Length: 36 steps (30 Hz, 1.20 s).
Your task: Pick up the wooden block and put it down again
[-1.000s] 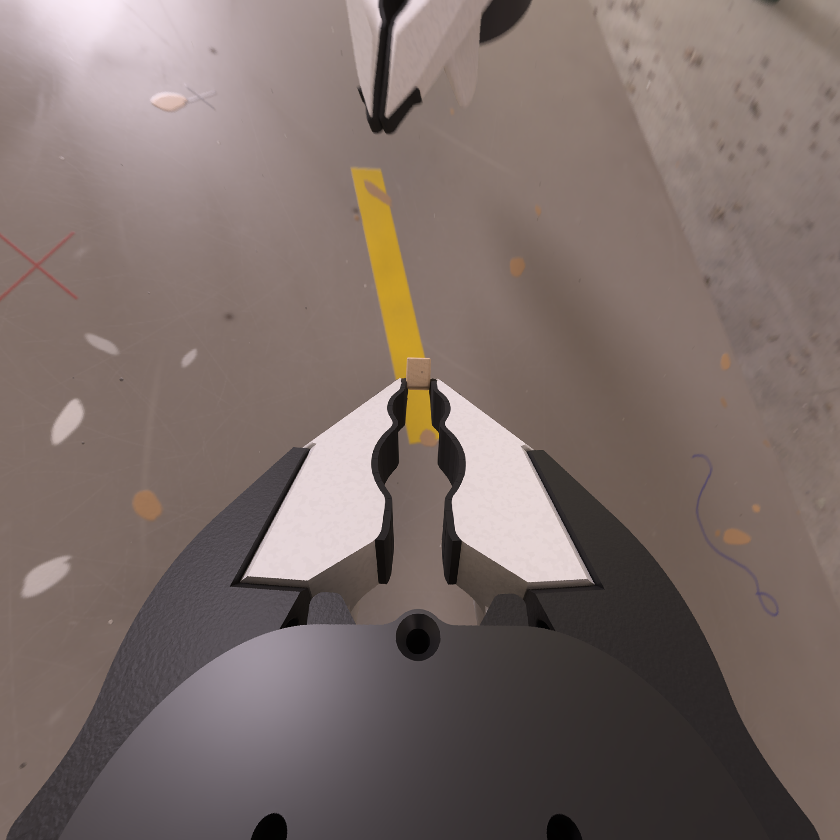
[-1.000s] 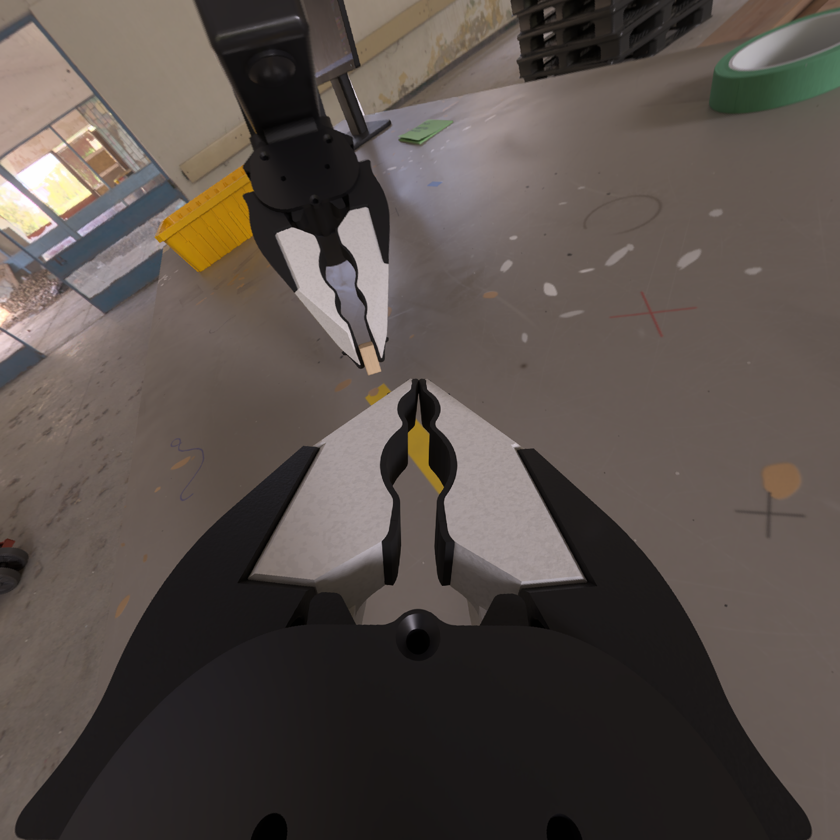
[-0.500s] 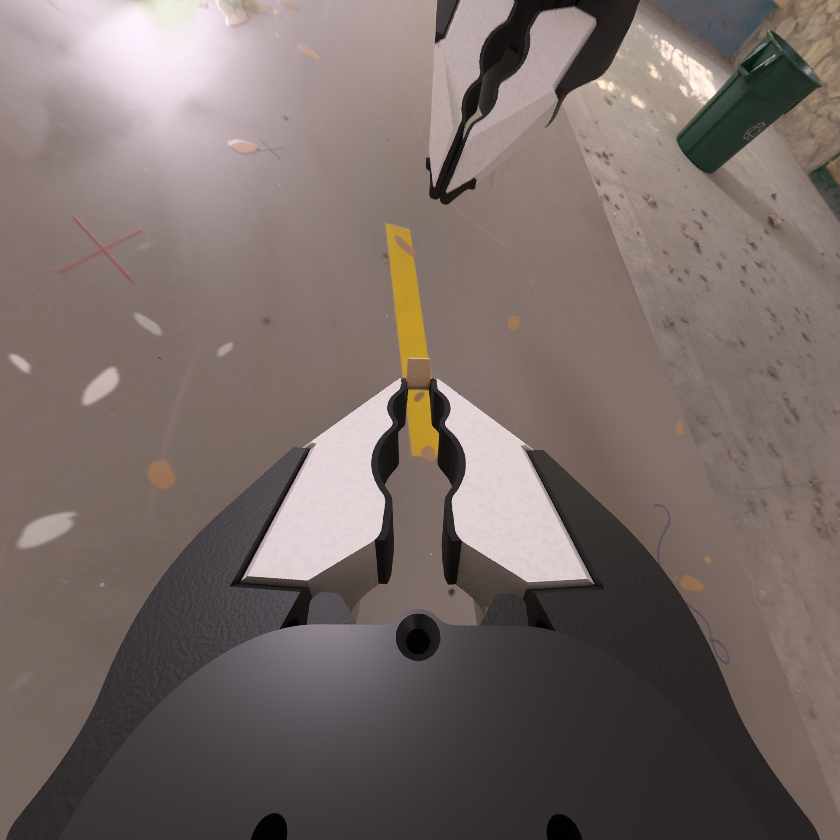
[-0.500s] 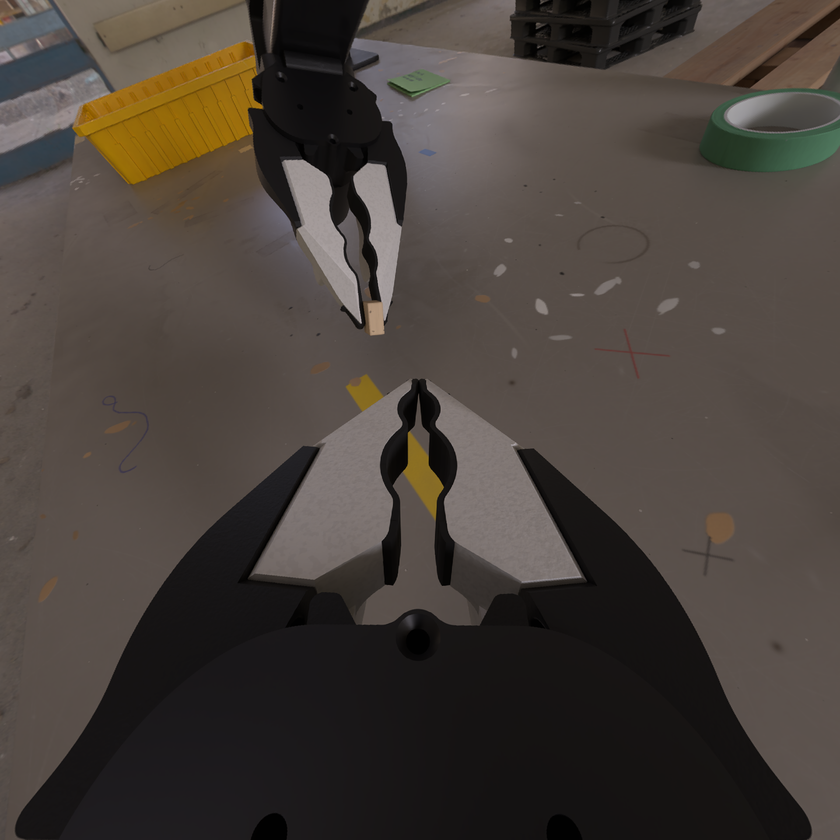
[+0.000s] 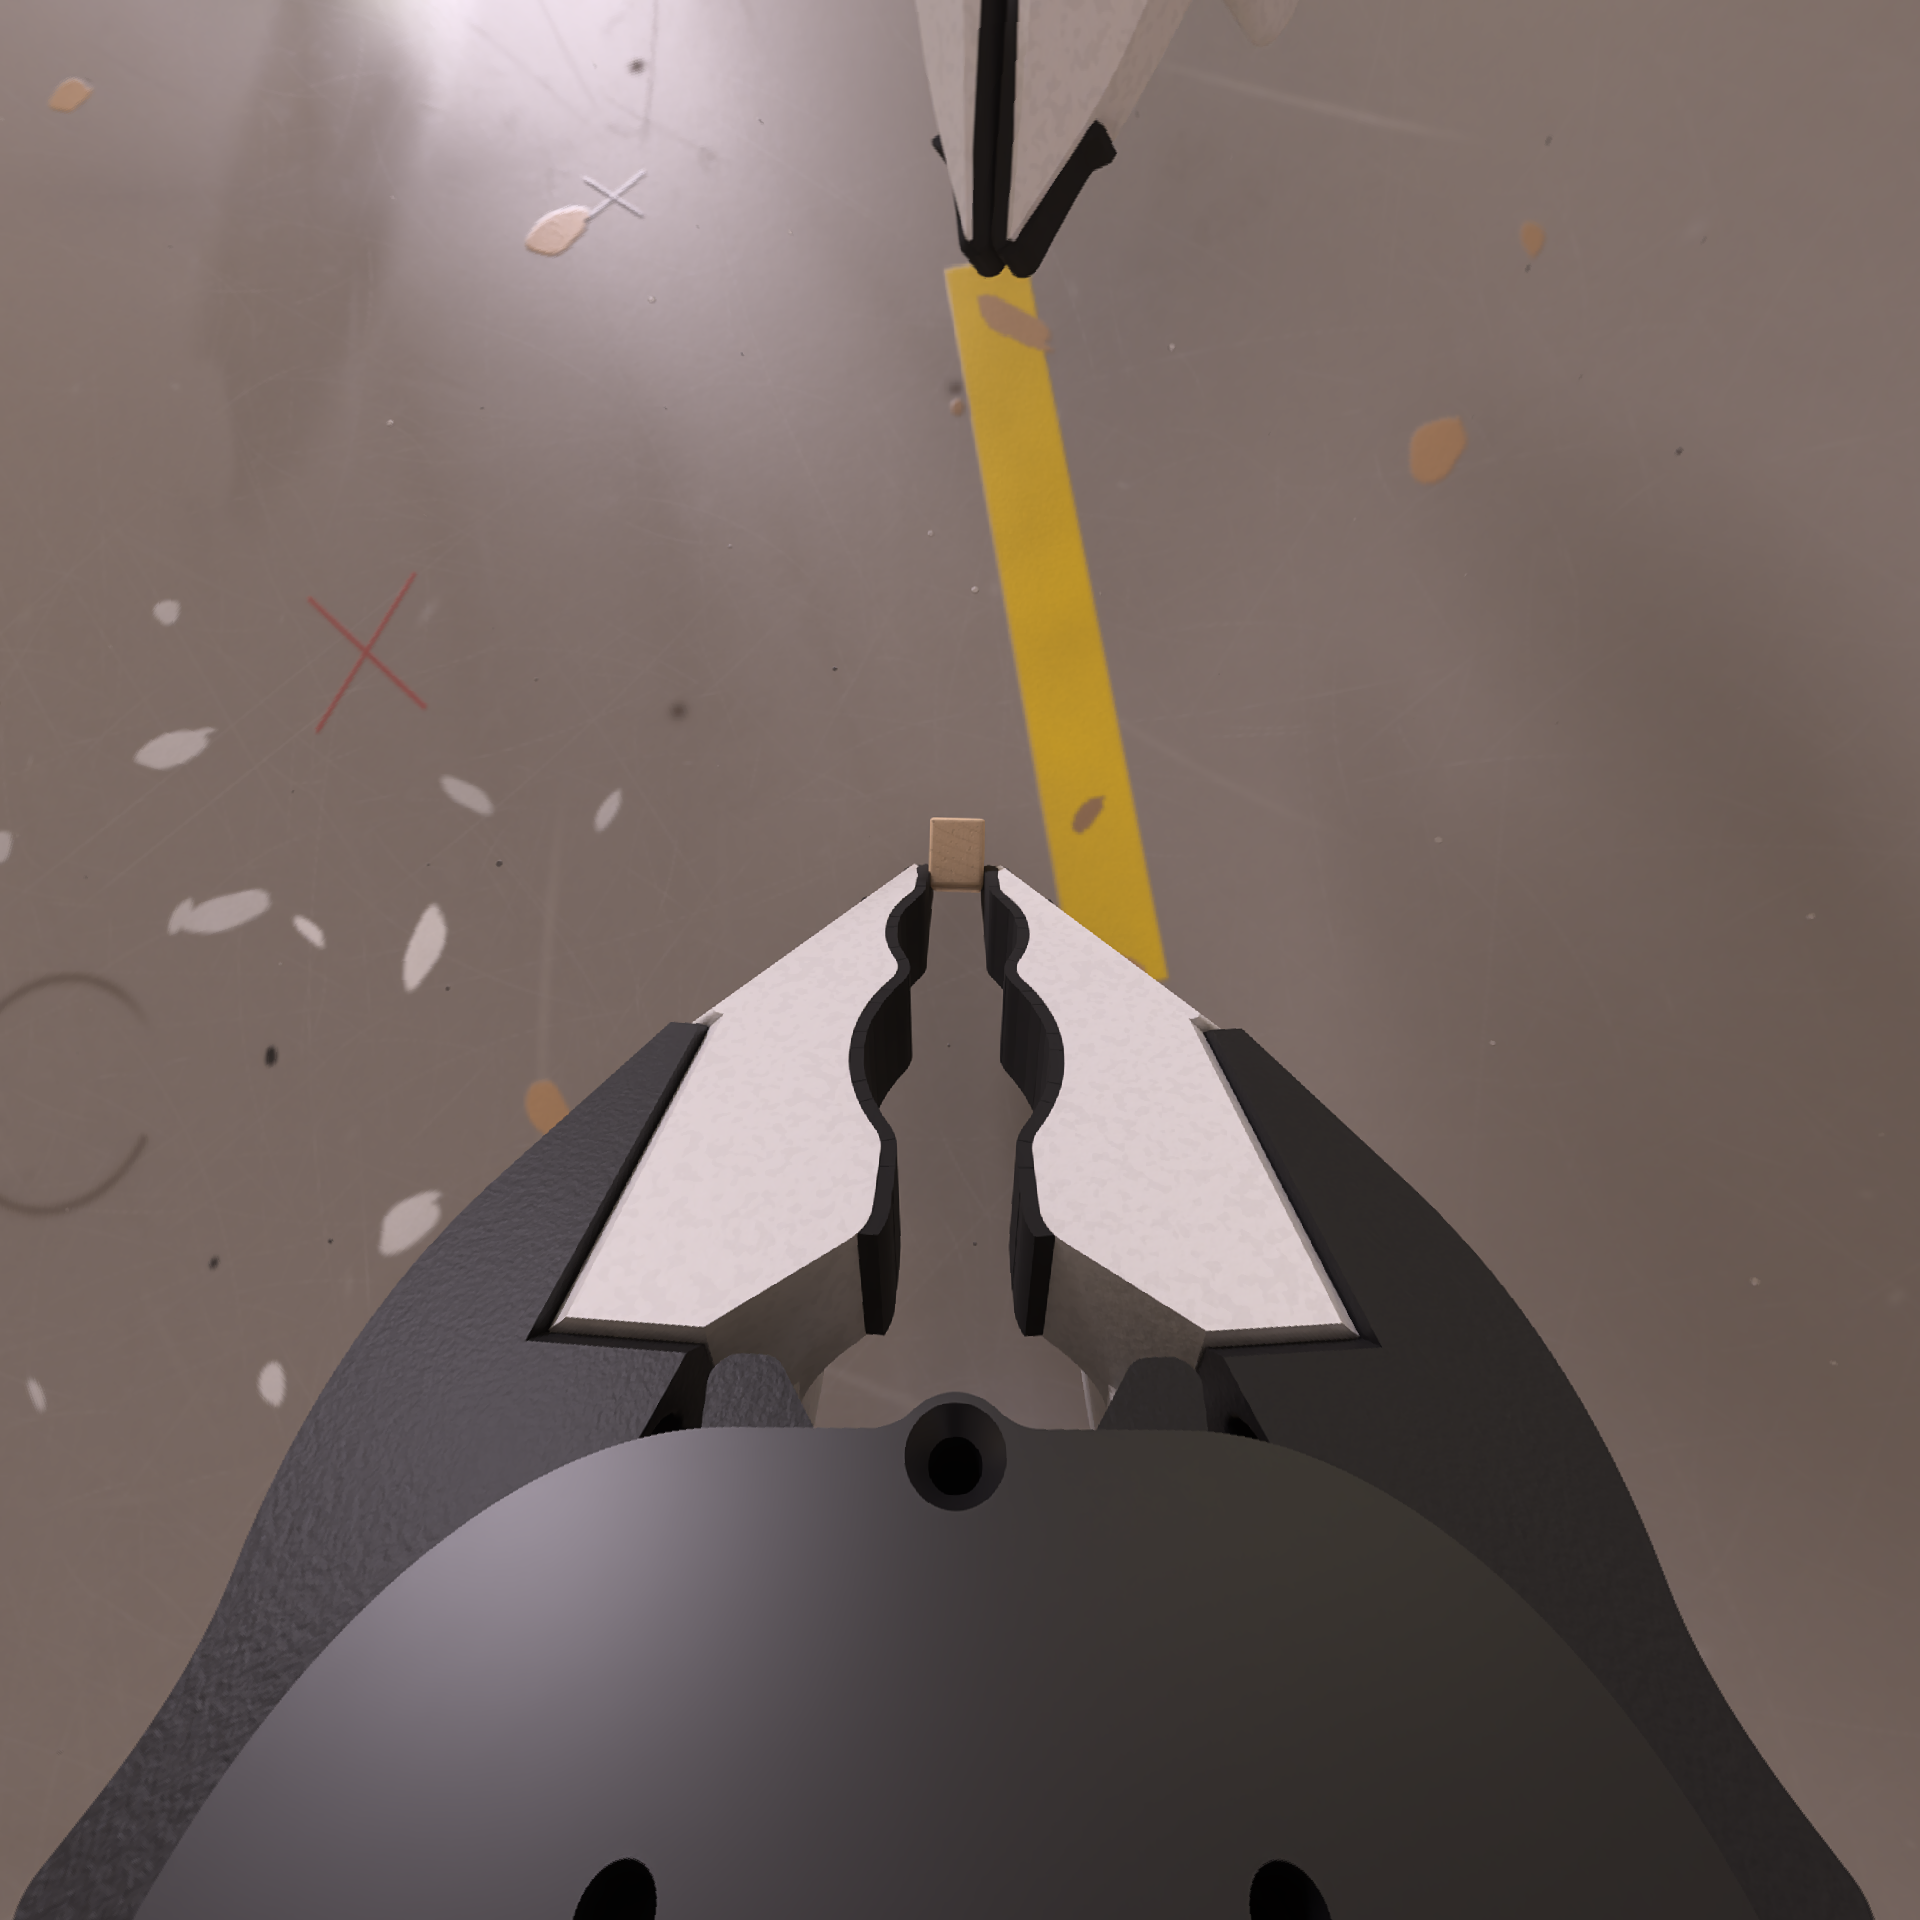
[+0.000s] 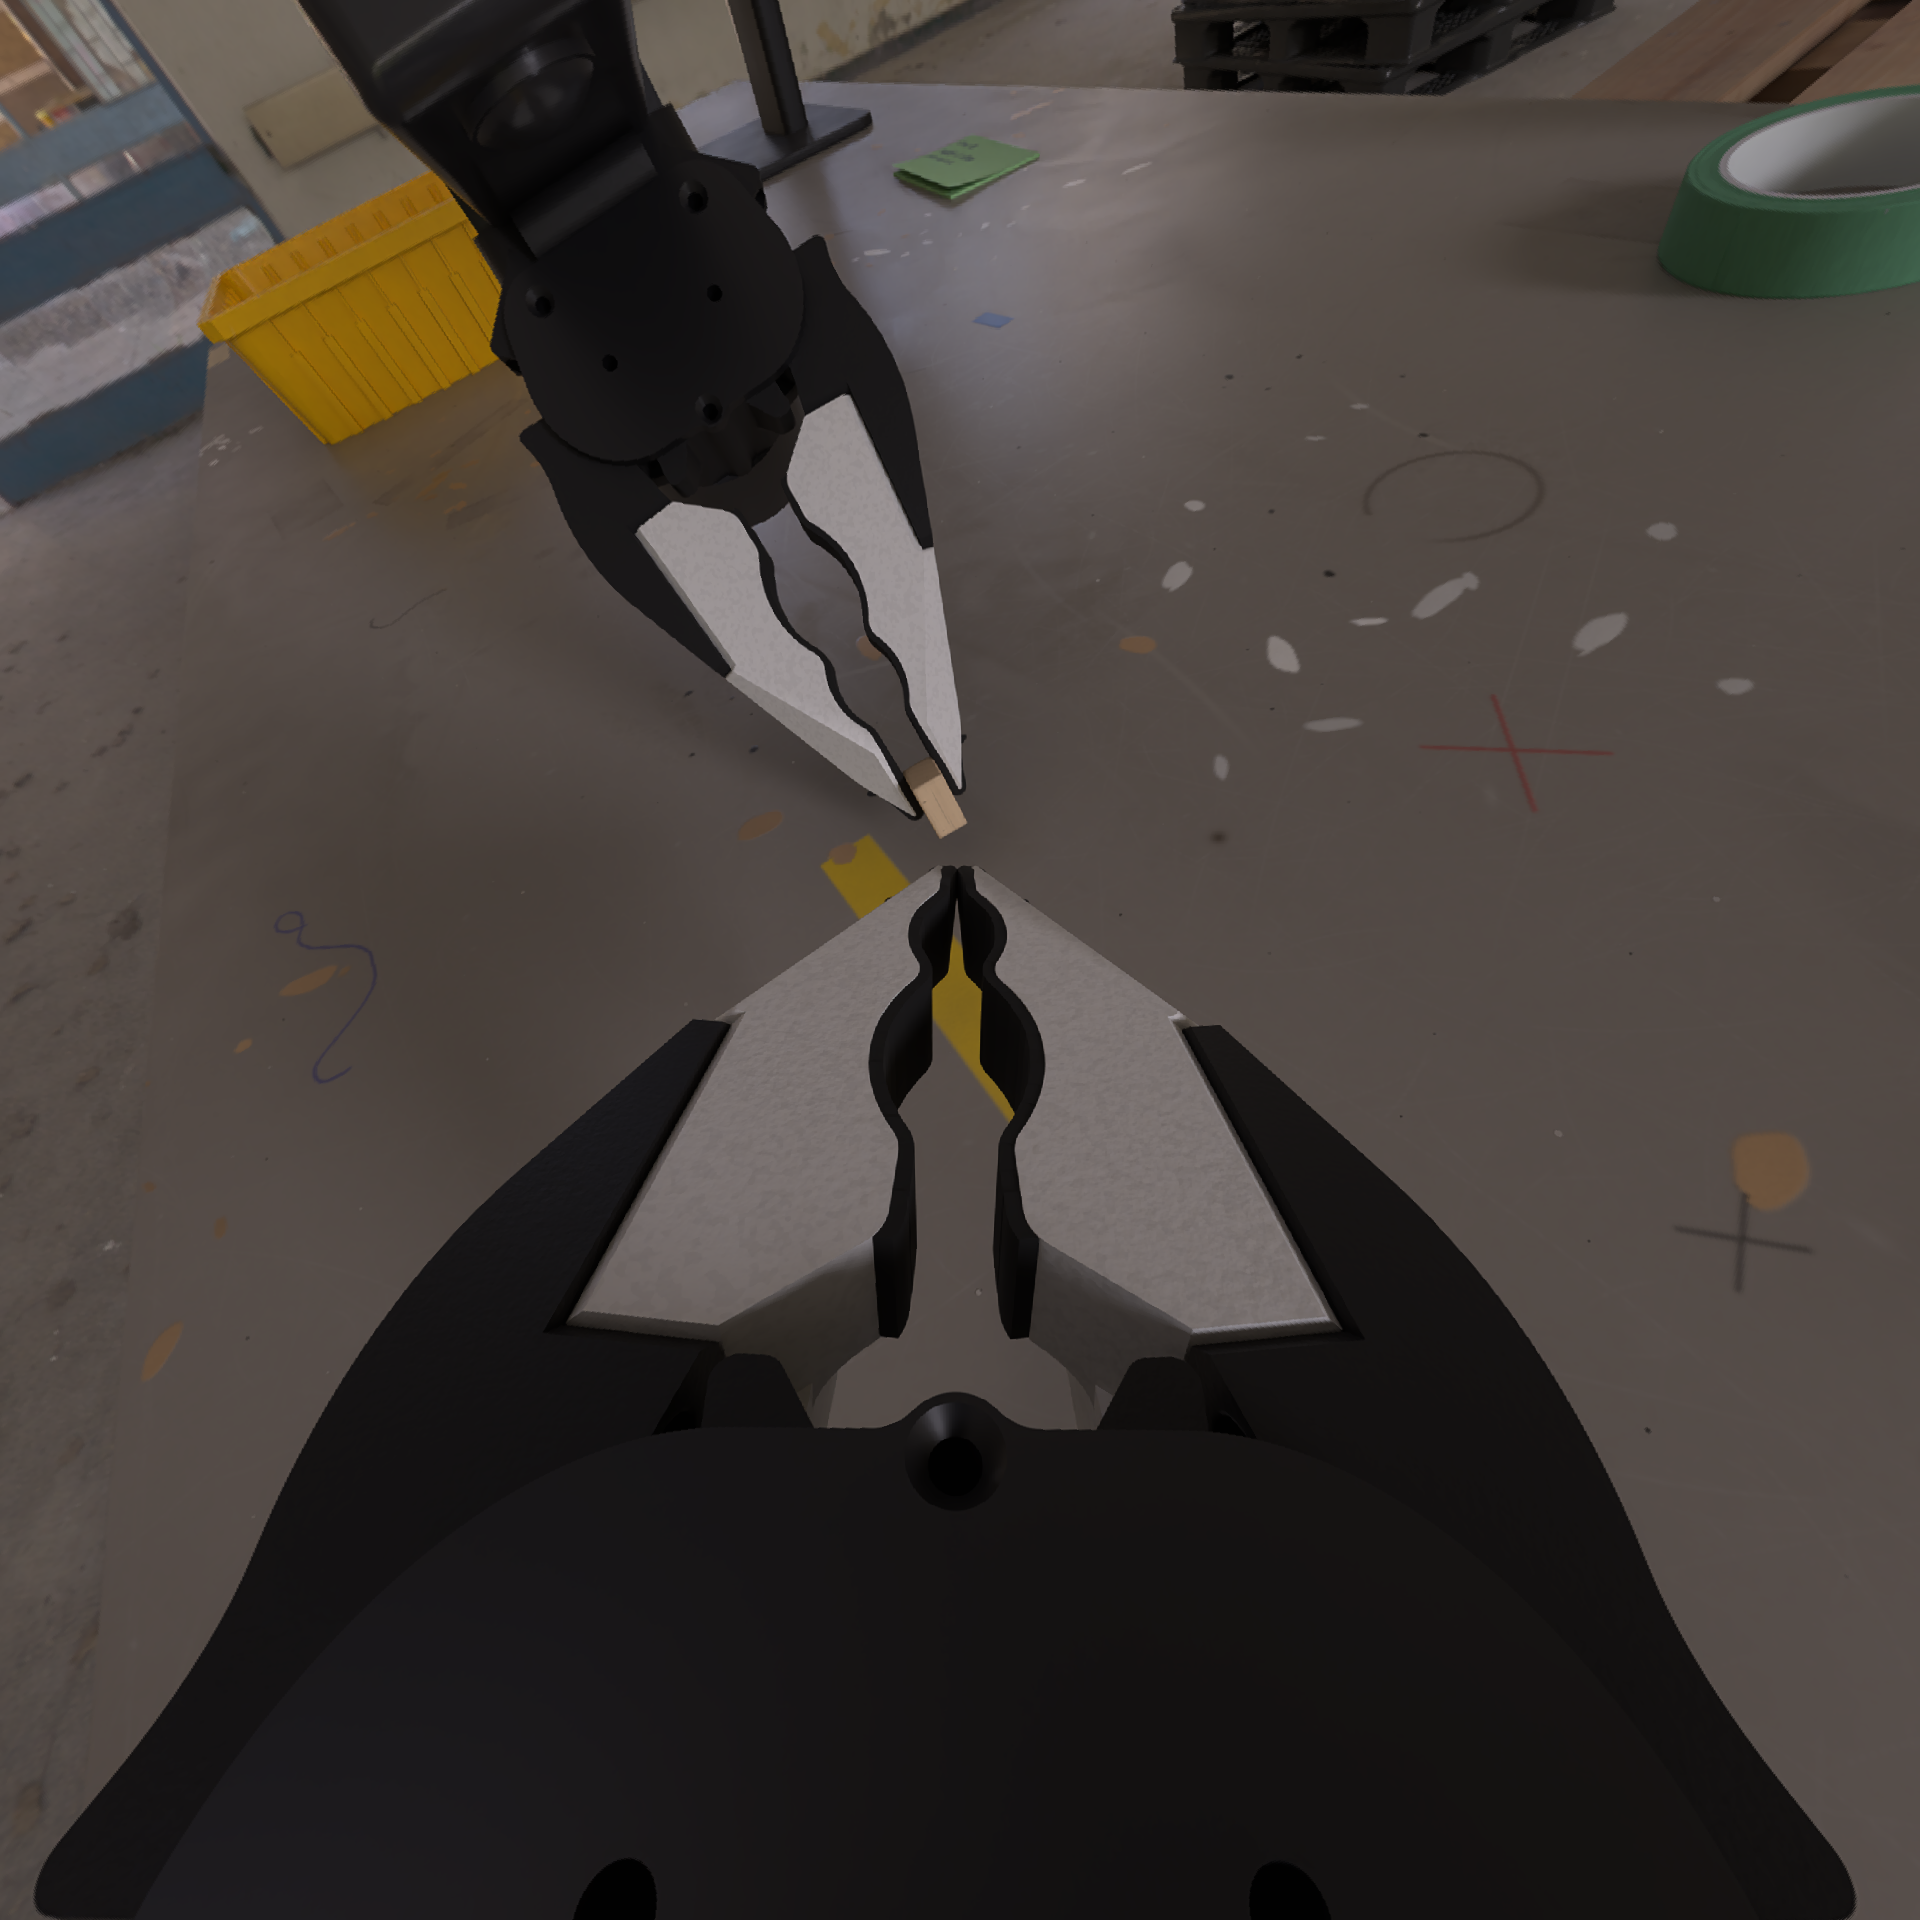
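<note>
The wooden block (image 5: 957, 853) is a small pale cube pinched between the tips of my left gripper (image 5: 957, 879), which is shut on it above the grey table. In the right wrist view the block (image 6: 938, 800) shows at the tips of the left gripper (image 6: 932, 798), close above the table. My right gripper (image 6: 957, 876) is shut and empty, its tips just short of the block; it also shows at the top of the left wrist view (image 5: 997, 255).
A yellow tape strip (image 5: 1060, 623) lies on the table (image 5: 1558, 831) under both grippers. A yellow bin (image 6: 353, 301), a green tape roll (image 6: 1808, 208), a green pad (image 6: 966, 164) and a black post base (image 6: 790, 114) stand at the far side.
My left gripper has tilted downward and shifted left of the yellow strip with the block still held. The right gripper has drawn nearer to it.
</note>
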Available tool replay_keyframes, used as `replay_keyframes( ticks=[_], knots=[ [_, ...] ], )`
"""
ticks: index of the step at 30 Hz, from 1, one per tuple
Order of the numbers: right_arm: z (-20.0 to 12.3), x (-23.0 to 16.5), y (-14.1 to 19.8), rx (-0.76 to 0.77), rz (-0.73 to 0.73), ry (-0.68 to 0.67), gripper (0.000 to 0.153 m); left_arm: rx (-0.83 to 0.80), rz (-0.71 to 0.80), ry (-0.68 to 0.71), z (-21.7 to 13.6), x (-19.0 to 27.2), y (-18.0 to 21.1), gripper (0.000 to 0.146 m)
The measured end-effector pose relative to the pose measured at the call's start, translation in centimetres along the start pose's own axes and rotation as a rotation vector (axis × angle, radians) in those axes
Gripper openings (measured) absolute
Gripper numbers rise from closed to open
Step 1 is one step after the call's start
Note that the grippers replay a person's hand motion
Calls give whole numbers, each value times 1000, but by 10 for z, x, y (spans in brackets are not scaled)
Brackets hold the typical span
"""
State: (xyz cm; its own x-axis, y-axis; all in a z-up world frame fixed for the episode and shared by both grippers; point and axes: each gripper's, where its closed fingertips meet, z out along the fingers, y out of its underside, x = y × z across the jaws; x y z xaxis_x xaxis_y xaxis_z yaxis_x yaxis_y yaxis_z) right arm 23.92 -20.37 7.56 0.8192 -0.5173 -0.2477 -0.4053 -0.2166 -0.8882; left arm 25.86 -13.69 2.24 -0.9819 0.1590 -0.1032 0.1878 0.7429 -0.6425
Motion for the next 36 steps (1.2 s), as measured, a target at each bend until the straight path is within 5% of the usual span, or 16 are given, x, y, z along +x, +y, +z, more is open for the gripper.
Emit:
replay_keyframes(
  ticks=[18, 27, 30, 36],
  knots=[
    [28, -17, 13, -113, 109, 6, 0, -35, -99, -157, -9, 9, 21, 15],
    [31, -21, 14, -86, 219, 15, 0, 89, -60, -4, -8, 52, 2, 16],
    [24, -20, 16, -93, 223, 40, 0, 96, -53, -166, -27, 23, 6, 16],
    [29, -20, 24, -119, 247, 60, 0, 26, -163, -62, -13, 15, 24, 23]
  ],
)
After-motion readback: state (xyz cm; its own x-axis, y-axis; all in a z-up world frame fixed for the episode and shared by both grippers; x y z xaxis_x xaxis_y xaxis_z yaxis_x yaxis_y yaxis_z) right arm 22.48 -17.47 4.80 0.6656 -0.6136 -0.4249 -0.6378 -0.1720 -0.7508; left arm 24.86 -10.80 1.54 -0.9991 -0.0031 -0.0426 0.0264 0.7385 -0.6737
